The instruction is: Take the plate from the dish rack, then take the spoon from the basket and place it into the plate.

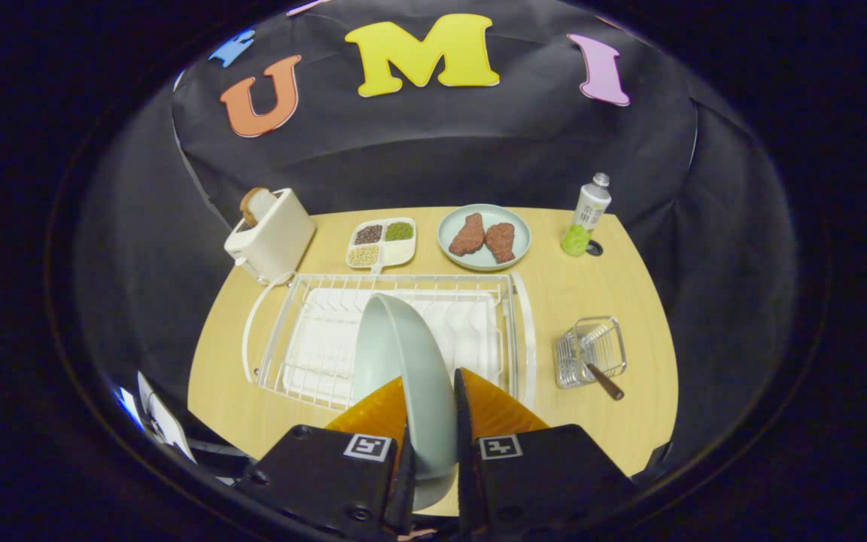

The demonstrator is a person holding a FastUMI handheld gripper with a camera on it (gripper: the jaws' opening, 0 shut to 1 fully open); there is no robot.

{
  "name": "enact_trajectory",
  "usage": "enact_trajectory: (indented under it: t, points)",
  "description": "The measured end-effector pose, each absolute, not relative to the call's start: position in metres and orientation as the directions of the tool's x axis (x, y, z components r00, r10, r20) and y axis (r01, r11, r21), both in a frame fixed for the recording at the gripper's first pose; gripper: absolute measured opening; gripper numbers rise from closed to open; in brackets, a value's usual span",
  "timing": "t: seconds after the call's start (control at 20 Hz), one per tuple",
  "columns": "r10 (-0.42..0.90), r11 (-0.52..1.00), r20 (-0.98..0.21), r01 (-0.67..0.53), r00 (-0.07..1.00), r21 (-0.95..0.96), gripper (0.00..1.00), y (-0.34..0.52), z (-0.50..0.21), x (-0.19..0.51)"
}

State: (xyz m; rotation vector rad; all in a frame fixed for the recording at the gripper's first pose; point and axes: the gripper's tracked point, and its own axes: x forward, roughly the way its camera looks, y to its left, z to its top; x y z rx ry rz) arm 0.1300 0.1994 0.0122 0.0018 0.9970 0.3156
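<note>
Between the jaws stood the plate, pale grey-green and held on edge, both fingers pressing its rim from either side so that the jaws were nearly closed around it. Its upper part rose over the rack, a white wire dish rack on a white tray, which lay just ahead of the fingers on the wooden counter.

Right of the rack, apart from it, sat a small wire basket with the spoon in it, the brown handle sticking out over the near rim toward the fingers.

Beyond the rack were a white toaster with a slice of bread standing in its slot, a divided dish of grains and seeds, and a second plate carrying two brown pieces of meat. Further right stood a bottle with a green and white label; its print was too small to read. Each finger block bore a square black-and-white marker near the plate.
</note>
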Motion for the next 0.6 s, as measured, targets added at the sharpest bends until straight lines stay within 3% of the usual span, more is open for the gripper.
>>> enact_trajectory:
  t: [0.3, 0.6]
  points:
    - [0.43, 0.902, -0.819, -0.229, 0.381, 0.367, 0.29, 0.195, -0.063, 0.05]
    - [0.542, 0.839, -0.788, -0.147, 0.292, 0.524, 0.29, 0.194, -0.142, 0.034]
